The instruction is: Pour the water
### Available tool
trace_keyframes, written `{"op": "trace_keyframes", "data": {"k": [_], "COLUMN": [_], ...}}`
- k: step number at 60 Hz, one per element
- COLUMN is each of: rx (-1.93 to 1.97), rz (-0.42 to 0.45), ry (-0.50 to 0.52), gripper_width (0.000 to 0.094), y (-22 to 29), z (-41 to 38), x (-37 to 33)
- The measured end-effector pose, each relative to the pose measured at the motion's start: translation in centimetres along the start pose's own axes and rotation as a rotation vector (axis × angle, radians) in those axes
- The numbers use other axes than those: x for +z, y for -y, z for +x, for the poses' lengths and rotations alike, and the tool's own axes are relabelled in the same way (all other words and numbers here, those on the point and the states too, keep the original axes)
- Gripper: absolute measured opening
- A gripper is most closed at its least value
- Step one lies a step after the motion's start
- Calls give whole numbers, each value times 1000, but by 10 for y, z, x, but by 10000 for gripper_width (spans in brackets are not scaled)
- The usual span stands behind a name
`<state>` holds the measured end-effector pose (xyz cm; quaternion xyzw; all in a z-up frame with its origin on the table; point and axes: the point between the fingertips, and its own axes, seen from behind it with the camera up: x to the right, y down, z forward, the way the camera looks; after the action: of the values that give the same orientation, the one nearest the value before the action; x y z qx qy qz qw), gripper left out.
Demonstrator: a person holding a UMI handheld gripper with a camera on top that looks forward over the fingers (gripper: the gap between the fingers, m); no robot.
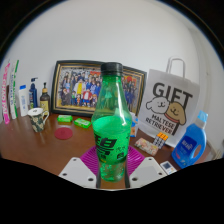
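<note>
Wooden desk (40,150) under a pale wall, one green bottle (111,125) held at the gripper (112,172).

One gripper, two fingers, each pressing a side of the bottle's lower body, so it is clenched on the bottle; the bottle stands upright with its dark cap on; beyond it, one framed group photo (84,88) leans at the wall; one white gift bag (172,108) stands beside it; one blue detergent bottle (191,141) sits near the desk's far side; one mug (38,118), a few tubes and bottles (22,96) cluster opposite; bare wood lies open between mug and fingers.
</note>
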<state>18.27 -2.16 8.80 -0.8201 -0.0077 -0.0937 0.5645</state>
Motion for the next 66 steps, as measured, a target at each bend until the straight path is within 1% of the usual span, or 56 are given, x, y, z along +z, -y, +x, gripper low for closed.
{"op": "trace_keyframes", "data": {"k": [12,20,29,36,46,56,66], "rx": [-365,-717,-1096,-1402,-1755,-1889,-1777], "rz": [59,107,152,170,162,127,88], "ry": [-106,-190,-236,-275,-389,-381,-366], "gripper_width": [319,318,319,321,326,320,320], "y": [85,145,182,191,200,191,191], "z": [-15,-60,-127,-171,-196,-205,-195], "x": [19,42,67,89,106,113,109]}}
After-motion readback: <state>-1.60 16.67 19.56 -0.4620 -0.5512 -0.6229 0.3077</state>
